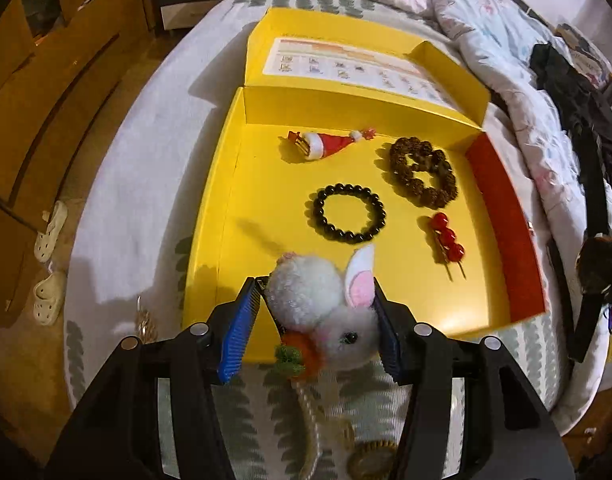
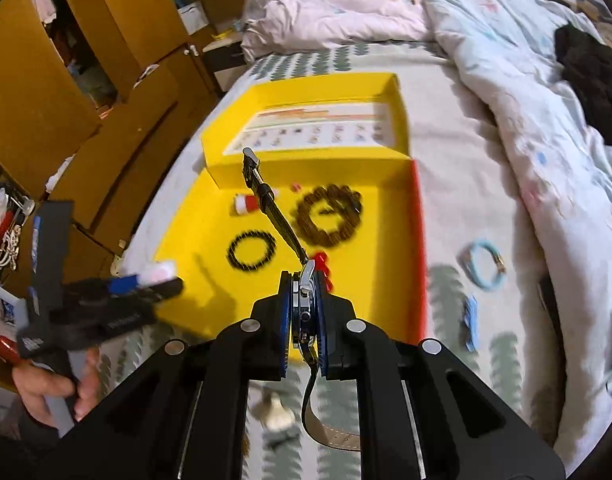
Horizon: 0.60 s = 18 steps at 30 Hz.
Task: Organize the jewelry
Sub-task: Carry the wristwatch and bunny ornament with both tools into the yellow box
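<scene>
Your left gripper (image 1: 317,312) grasps one plush rabbit charm (image 1: 325,312) over the yellow box (image 1: 226,216); your right gripper (image 2: 304,316) clamps one wristwatch (image 2: 306,300). Inside the box lie two bead bracelets, one Santa-hat clip (image 1: 325,144) and one candied-fruit hairpin (image 1: 447,240).

Bright overhead light, hard shadows; fisheye-bent edges; right wrist view motion-blurred.

Bed (image 1: 118,184): yellow box (image 1: 234,184), duvet (image 1: 505,40), blue bracelet (image 2: 483,265).
</scene>
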Tool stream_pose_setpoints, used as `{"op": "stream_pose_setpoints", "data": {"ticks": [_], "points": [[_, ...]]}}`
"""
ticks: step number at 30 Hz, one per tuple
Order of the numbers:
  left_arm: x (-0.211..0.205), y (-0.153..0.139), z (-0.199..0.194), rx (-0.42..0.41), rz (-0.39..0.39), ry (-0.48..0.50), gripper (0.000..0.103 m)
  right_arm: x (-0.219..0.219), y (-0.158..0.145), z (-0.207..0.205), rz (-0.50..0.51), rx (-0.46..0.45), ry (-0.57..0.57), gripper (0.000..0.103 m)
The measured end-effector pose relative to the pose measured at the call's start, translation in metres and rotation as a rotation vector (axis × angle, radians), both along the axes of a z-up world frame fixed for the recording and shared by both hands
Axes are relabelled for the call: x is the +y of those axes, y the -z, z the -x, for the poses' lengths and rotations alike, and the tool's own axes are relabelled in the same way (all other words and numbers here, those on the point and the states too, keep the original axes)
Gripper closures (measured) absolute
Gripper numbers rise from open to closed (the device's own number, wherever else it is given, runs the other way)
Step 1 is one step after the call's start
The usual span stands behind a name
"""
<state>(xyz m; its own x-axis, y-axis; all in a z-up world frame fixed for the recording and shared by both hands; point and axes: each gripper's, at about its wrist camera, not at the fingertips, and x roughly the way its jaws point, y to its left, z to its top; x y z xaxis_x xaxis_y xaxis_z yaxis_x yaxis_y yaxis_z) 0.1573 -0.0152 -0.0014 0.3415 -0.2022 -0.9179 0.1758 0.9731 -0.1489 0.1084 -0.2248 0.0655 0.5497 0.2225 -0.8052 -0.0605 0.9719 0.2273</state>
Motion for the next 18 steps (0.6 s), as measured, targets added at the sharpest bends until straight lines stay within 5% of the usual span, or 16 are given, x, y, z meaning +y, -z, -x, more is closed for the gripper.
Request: {"op": "stream_pose_setpoints", "data": {"ticks": [18], "points": [[-0.009, 0.061, -0.048, 0.1, -0.105, -0.039, 0.049, 0.054, 0.094, -0.098, 0.02, 0.148, -0.118, 0.092]]}}
